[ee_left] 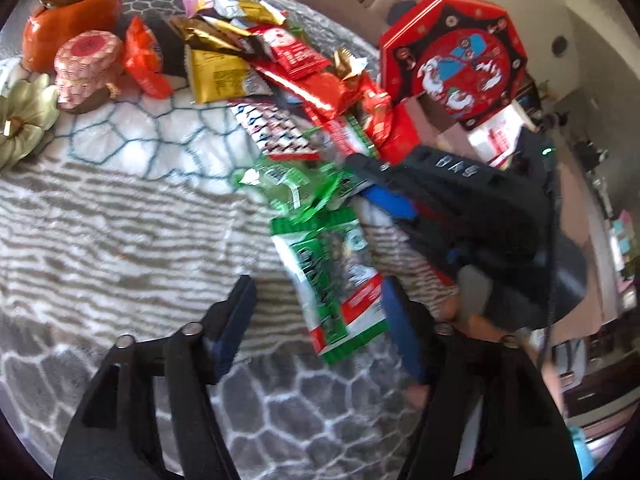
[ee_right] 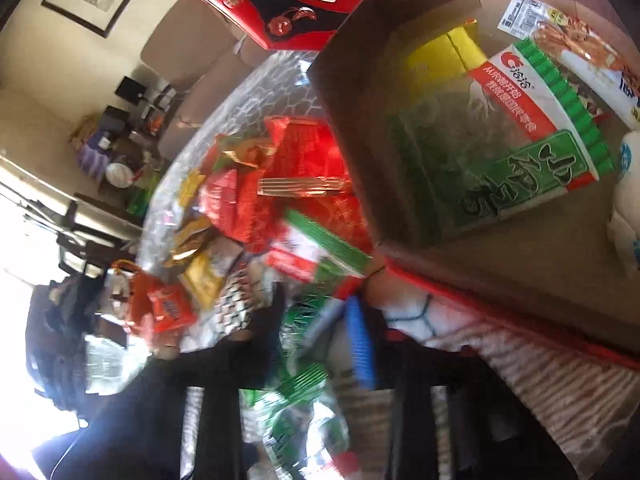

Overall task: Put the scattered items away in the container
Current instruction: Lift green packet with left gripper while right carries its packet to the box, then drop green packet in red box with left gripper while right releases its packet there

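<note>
A green seed packet (ee_left: 336, 280) lies on the patterned cloth between the fingers of my left gripper (ee_left: 318, 284). Those jaws stand wide; the right blue pad (ee_left: 404, 328) is at the packet's edge and the left pad is clear of it. My right gripper (ee_left: 352, 176) reaches in from the right. It grips a second, clear-and-green packet (ee_right: 304, 380) between its fingers (ee_right: 360, 344); the picture is blurred there. The cardboard box (ee_right: 352, 140) with a red rim stands just beyond, with a green packet (ee_right: 500, 148) and other snacks inside.
A heap of red, gold and yellow snack packets (ee_left: 260, 52) covers the table's far side. A red octagonal lid (ee_left: 456, 60) leans behind the box. An orange pumpkin jar (ee_left: 68, 28), a pink tin (ee_left: 88, 64) and a gold ornament (ee_left: 20, 120) stand far left.
</note>
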`<state>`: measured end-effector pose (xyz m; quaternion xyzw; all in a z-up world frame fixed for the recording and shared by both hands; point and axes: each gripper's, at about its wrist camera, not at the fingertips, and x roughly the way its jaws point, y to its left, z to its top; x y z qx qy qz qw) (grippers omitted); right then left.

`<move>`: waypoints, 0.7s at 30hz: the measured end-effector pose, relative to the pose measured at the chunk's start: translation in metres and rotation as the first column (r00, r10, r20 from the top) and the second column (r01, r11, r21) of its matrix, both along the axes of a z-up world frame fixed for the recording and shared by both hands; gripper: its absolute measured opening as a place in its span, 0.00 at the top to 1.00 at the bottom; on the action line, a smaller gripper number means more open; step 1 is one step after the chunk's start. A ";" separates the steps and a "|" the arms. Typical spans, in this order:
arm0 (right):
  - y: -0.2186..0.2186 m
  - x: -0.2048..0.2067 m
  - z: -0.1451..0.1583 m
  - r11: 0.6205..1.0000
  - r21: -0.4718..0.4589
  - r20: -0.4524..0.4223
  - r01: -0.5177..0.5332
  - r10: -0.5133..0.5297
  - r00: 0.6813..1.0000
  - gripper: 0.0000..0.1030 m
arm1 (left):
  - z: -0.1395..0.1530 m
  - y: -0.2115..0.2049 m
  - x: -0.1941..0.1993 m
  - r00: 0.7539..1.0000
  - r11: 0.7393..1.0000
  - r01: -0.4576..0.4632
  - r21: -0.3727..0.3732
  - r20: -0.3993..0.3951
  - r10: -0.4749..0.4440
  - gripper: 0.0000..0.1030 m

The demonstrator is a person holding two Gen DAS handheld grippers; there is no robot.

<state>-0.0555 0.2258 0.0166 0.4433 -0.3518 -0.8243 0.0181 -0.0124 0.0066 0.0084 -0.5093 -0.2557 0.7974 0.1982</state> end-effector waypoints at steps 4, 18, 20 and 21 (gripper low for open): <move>0.000 -0.001 0.001 0.998 0.034 -0.032 -0.046 0.047 0.998 0.89 | 0.000 0.006 -0.006 1.000 1.000 0.000 0.021 0.000 0.000 0.25; 0.012 0.050 0.072 0.967 0.222 -0.182 -0.126 0.168 0.969 0.94 | -0.004 0.027 -0.006 0.999 1.000 0.013 -0.017 0.030 -0.013 0.98; 0.016 0.054 0.083 0.965 0.224 -0.194 -0.136 0.181 0.964 0.94 | -0.002 0.027 -0.005 0.999 0.999 0.005 -0.033 0.042 -0.004 0.86; 0.019 0.056 0.088 0.964 0.226 -0.199 -0.137 0.183 0.963 0.94 | -0.002 0.027 -0.005 0.998 1.000 0.004 -0.031 0.055 -0.002 0.60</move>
